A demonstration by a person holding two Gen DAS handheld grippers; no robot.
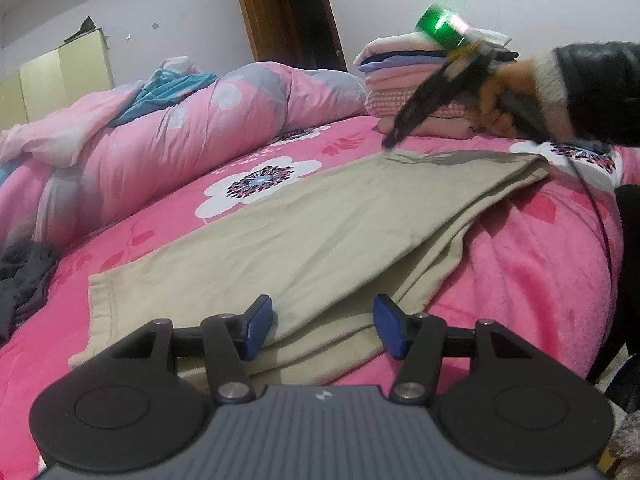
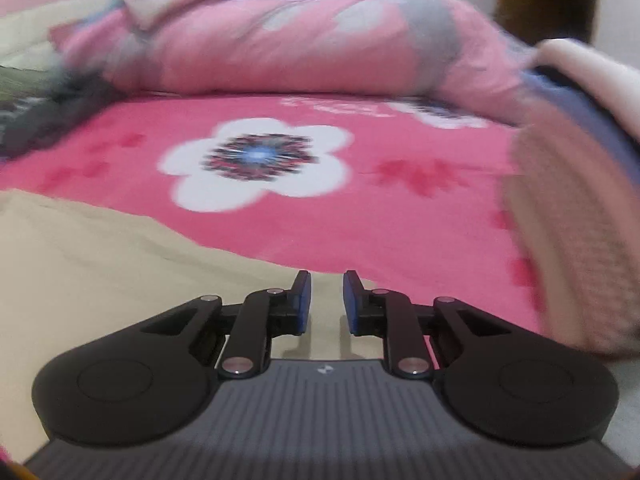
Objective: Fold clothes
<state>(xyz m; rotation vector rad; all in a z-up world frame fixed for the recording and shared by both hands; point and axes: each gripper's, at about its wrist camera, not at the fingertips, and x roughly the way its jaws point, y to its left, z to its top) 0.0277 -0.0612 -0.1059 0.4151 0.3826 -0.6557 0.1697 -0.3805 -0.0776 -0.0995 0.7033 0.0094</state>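
Note:
A beige garment (image 1: pixel 320 232) lies folded lengthwise across the pink flowered bedspread (image 1: pixel 160 240). My left gripper (image 1: pixel 324 330) hovers over its near end, jaws well apart, with the cloth's fold running beneath them and neither pad pressing on it. In the left wrist view my right gripper (image 1: pixel 391 140), blurred and held by a hand in a black sleeve, has its tip just above the garment's far edge. In its own view the right gripper (image 2: pixel 327 304) shows a narrow gap with nothing in it, above the beige garment (image 2: pixel 80 264).
A stack of folded clothes (image 1: pixel 404 76) (image 2: pixel 580 200) stands at the far right of the bed. A rolled pink quilt (image 1: pixel 180 120) (image 2: pixel 280 40) lies along the back. Dark clothes (image 1: pixel 20 280) are heaped at the left edge. A door (image 1: pixel 288 12) and a cabinet (image 1: pixel 60 76) stand behind.

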